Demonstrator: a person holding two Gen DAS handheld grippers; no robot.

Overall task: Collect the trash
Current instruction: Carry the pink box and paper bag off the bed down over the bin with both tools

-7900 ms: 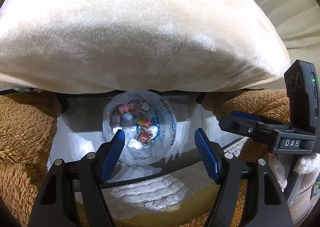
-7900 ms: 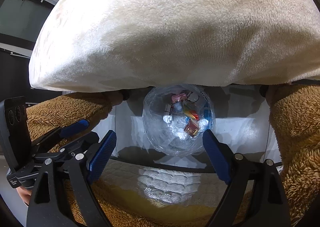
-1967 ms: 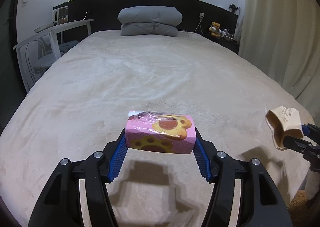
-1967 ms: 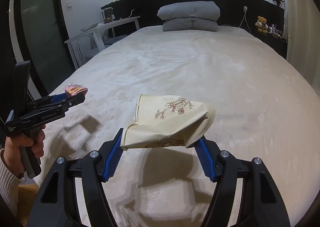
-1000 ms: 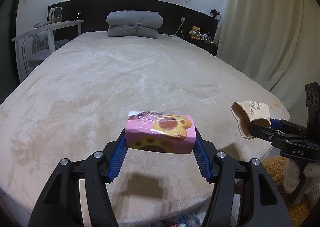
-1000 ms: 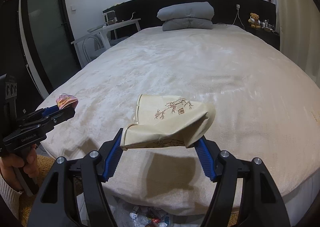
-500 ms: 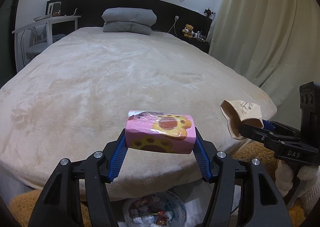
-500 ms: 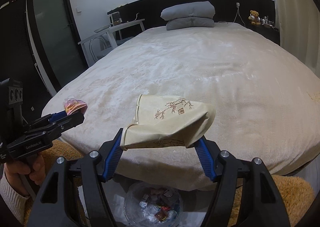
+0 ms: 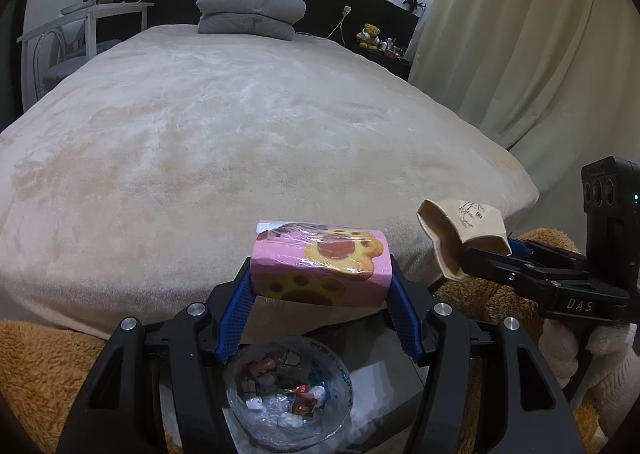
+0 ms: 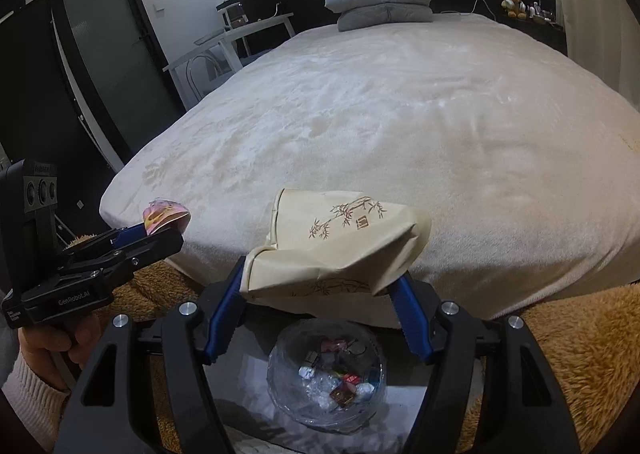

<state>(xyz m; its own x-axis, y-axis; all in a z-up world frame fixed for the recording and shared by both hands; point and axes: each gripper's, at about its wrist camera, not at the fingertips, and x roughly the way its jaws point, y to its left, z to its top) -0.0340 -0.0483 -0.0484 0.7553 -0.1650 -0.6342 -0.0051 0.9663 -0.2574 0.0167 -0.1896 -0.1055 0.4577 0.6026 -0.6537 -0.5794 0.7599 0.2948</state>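
Observation:
My left gripper (image 9: pixel 320 296) is shut on a pink packet with yellow paw prints (image 9: pixel 320 268), held over the foot of the bed. My right gripper (image 10: pixel 320 296) is shut on a crushed beige paper cup with a bamboo print (image 10: pixel 336 244). Below both, on the floor, stands a bin lined with a clear bag (image 9: pixel 288 398) (image 10: pixel 326 374) holding several wrappers. In the left wrist view the right gripper (image 9: pixel 476 254) and its paper cup (image 9: pixel 460 230) sit to the right. From the right wrist view, the left gripper (image 10: pixel 160 230) shows at the left with the pink packet (image 10: pixel 164 215).
A wide bed with a cream blanket (image 9: pixel 248 141) (image 10: pixel 400 113) fills the view ahead, grey pillows (image 9: pixel 250 13) at its head. Brown fluffy fabric (image 10: pixel 580 354) flanks the bin. A curtain (image 9: pixel 520 53) hangs at the right, a white desk and chair (image 10: pixel 224 49) at the left.
Both grippers have drawn back from the bed and tipped downward, each keeping its item. The bin has come into view below the fingers and now shows more fully.

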